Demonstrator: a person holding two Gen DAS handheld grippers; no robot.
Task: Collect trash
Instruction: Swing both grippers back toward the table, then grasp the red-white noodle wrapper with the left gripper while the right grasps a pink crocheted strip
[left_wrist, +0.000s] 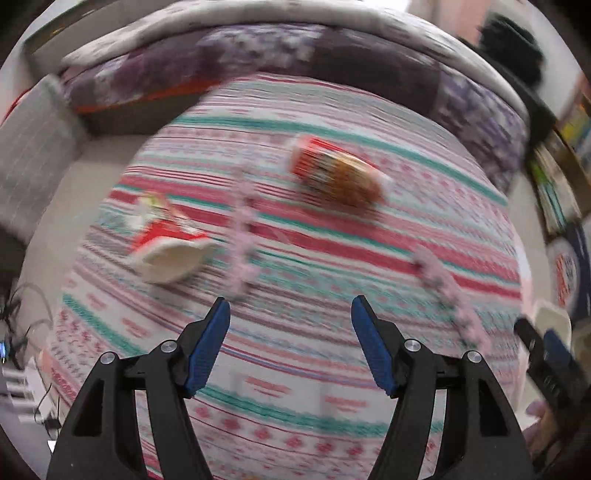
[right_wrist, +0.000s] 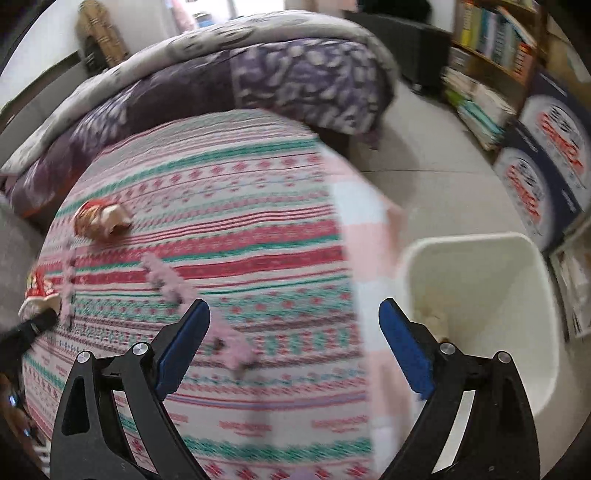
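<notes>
— Left gripper (left_wrist: 290, 310) nearest, jaws spread wide, nothing between them. Hovering over the striped blanket (left_wrist: 332, 236), likely lining up on trash.

— Which trash?

— Crushed cup (left_wrist: 168, 240) ahead and to the left, lying on its side, white mouth toward the lens. Red packet (left_wrist: 338, 175) farther off, right of centre, also flat on the blanket. Two pink strips (left_wrist: 242, 236) between and beside them; too blurred to say if trash or trim. Far right edge: other gripper and a sliver of white bin.

— And the right view?

— Right gripper (right_wrist: 294, 314) in front, jaws equally spread, empty. Aimed at the blanket's edge (right_wrist: 343, 258), with the bin (right_wrist: 524, 280) just beside the bed on the floor, open top up, some pale scraps inside. Probably parked there for short drops.

— Trash from here?

— Packet (right_wrist: 101, 218) far left, cup (right_wrist: 38, 291) at the left edge near the other gripper. Both well apart from the bin, not yet collected. Quilt (right_wrist: 221, 74) heaped behind, bookshelf (right_wrist: 491, 55) and boxes (right_wrist: 543, 173) to the right.
</notes>
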